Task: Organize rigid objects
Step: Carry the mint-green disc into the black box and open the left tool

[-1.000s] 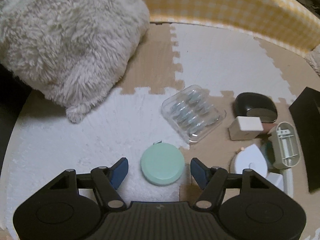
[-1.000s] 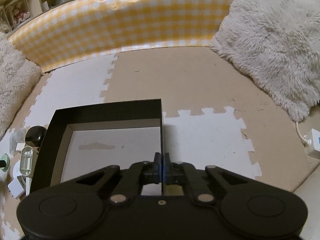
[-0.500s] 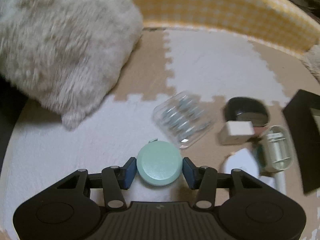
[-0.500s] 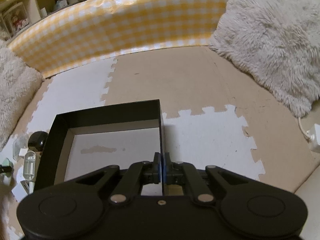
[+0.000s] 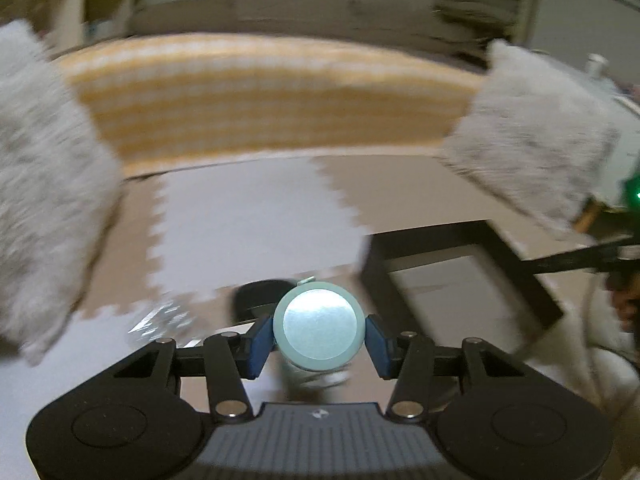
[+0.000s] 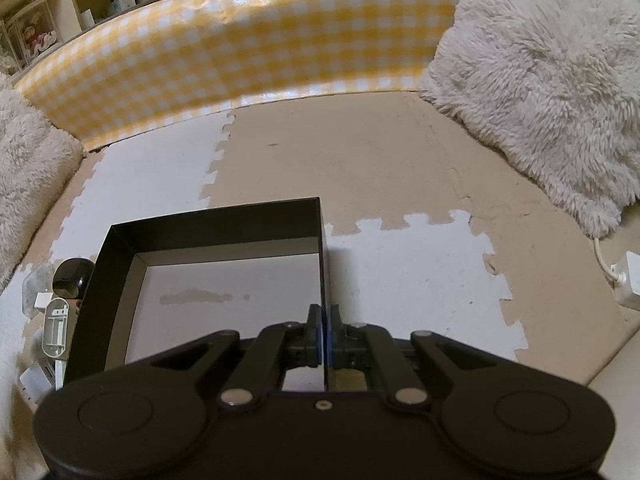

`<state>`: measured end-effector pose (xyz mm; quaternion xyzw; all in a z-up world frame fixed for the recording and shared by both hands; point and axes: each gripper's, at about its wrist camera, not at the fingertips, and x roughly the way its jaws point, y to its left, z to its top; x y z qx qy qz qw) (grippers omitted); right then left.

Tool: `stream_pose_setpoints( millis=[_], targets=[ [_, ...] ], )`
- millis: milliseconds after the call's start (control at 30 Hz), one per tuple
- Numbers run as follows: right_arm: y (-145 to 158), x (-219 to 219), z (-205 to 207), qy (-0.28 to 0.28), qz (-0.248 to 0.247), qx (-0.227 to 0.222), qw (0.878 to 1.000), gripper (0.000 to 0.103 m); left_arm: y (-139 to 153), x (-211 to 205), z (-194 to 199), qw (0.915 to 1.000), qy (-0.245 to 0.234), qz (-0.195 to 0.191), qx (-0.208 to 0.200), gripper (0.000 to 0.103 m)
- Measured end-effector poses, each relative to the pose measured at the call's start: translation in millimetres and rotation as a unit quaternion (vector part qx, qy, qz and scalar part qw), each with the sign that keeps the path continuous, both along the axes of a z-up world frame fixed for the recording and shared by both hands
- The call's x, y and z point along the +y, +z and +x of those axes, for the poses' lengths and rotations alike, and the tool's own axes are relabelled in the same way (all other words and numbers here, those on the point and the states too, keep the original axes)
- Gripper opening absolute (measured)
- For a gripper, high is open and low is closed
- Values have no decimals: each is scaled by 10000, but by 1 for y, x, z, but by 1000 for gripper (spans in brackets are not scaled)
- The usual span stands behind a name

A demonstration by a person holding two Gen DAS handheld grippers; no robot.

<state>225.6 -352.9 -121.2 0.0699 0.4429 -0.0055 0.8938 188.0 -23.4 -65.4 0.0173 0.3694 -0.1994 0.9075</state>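
Clamping the round mint-green plastic case (image 5: 319, 327), the left gripper (image 5: 319, 344) has lifted it toward the black open box (image 6: 216, 264), whose wall the right gripper's (image 6: 325, 340) shut jaws pinch.

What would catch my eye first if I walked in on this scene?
Probably the round mint-green case pinched in the left hand-held gripper, lifted above the floor mat. Next, the open black box in the middle of the mat, its right wall clamped by the right hand-held gripper. Behind both runs a bright yellow checked cushion, with fluffy white pillows at its ends.
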Motion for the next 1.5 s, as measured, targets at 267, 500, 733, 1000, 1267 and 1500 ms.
stream_pose_setpoints(
  millis=[267,500,733,1000,1267,1500],
  targets=[
    [1,0,-1,-21,13,-3,10000,3,-7,-66,-13,9955,-933,6,-173,51],
    [1,-1,0,-88,89,33,9999,3,-29,-97,-12,9907,-1342,165,-140,51],
    [1,-1,1,-93,85,52,9999,3,-44,-105,-8,9888,-1469,252,-80,51],
    [0,-2,1,-85,115,65,9999,3,-39,-101,-14,9873,-1569,234,58,74],
    [0,-1,1,-80,104,67,9999,3,-27,-97,-20,9882,-1510,133,221,92],
    [0,-1,1,-83,102,70,9999,3,-18,-96,-26,9893,-1433,7,280,100]
  ],
)
